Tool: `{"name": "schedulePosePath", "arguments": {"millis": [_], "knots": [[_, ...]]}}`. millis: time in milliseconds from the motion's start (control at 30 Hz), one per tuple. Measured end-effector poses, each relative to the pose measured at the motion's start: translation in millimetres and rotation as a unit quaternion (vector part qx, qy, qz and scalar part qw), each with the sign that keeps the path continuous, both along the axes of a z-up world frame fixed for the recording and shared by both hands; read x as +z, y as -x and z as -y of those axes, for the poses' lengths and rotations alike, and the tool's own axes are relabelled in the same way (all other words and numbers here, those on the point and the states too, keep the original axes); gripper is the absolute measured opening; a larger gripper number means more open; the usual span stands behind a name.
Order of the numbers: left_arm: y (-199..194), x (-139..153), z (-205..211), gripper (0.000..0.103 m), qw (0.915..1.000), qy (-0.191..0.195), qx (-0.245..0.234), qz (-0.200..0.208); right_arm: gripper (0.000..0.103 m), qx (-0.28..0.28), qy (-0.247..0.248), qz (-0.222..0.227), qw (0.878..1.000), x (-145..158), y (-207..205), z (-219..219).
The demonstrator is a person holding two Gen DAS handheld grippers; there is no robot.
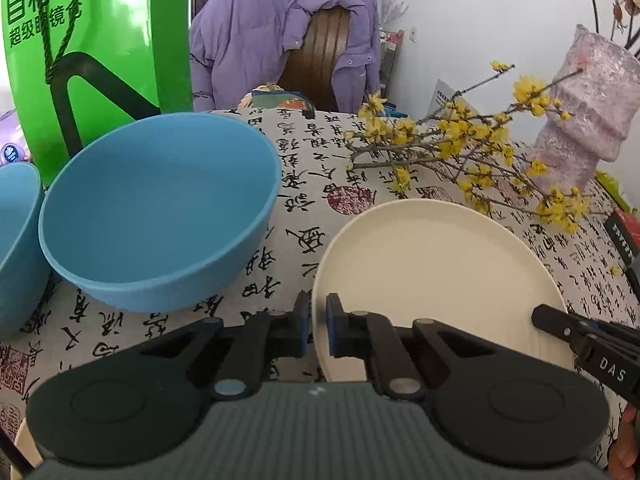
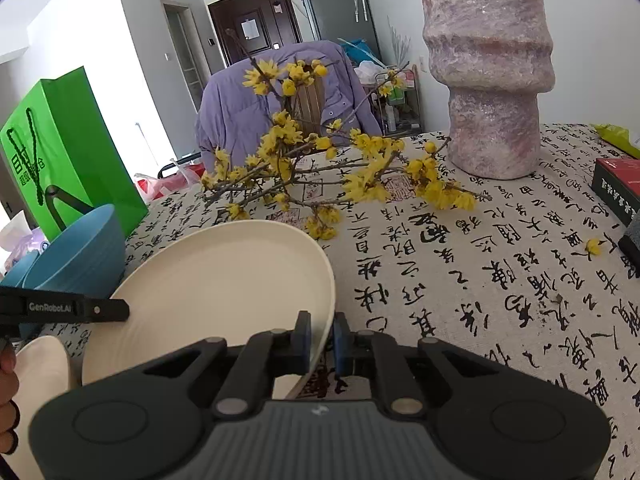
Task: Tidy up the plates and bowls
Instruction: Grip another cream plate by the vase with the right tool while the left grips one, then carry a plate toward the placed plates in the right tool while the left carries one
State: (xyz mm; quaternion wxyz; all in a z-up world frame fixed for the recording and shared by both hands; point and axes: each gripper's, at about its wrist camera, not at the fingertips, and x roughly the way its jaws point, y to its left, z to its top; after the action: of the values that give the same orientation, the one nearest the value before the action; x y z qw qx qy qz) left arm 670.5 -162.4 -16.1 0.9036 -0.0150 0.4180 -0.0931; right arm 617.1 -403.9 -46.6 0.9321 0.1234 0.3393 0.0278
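Observation:
A cream plate (image 1: 432, 280) lies on the calligraphy-print tablecloth (image 1: 304, 208). My left gripper (image 1: 318, 308) is shut on its left rim, one pad on each side of the edge. My right gripper (image 2: 322, 324) is shut on the plate's (image 2: 208, 292) right rim in the same way. Each wrist view shows the other gripper's black finger at the plate's far side. A large blue bowl (image 1: 160, 208) stands left of the plate, with a second blue bowl (image 1: 16, 240) beside it. Another cream plate (image 2: 40, 372) lies at the near left edge.
A branch of yellow flowers (image 2: 320, 168) lies just behind the plate. A tall pink vase (image 2: 492, 80) stands at the back right, and a red and black box (image 2: 616, 188) at the right edge. A green bag (image 1: 80, 40) stands behind the bowls. A chair with a purple jacket (image 1: 280, 40) is beyond the table.

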Motion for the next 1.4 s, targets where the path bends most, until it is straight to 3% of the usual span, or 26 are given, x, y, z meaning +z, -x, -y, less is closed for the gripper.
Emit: {"name": "schedulePosePath", "arguments": {"millis": [200, 633, 1033, 1233, 1400], "knots": [[-0.3, 3.6, -0.7, 0.007, 0.9998, 0.015, 0.002, -0.016, 0.009, -0.008, 0.013, 0.001, 1.000, 5.9, 5.0, -1.7], [50.4, 41.6, -0.6, 0.007, 0.9996, 0.026, 0.001, 0.008, 0.009, -0.018, 0.037, 0.034, 0.999, 49.0, 49.3, -5.3], [166.4, 70.8, -11.9, 0.007, 0.9984, 0.048, -0.006, 0.029, 0.010, -0.014, 0.046, 0.050, 0.998, 77.5, 156.7, -11.2], [232.1, 71.3, -13.9, 0.007, 0.9985, 0.045, 0.007, 0.030, 0.011, -0.005, 0.051, 0.038, 0.998, 75.8, 216.3, -17.9], [291.0, 65.9, -22.0, 0.008, 0.9968, 0.072, 0.009, 0.033, 0.011, -0.001, 0.038, 0.029, 0.999, 69.6, 275.2, -15.8]]}}
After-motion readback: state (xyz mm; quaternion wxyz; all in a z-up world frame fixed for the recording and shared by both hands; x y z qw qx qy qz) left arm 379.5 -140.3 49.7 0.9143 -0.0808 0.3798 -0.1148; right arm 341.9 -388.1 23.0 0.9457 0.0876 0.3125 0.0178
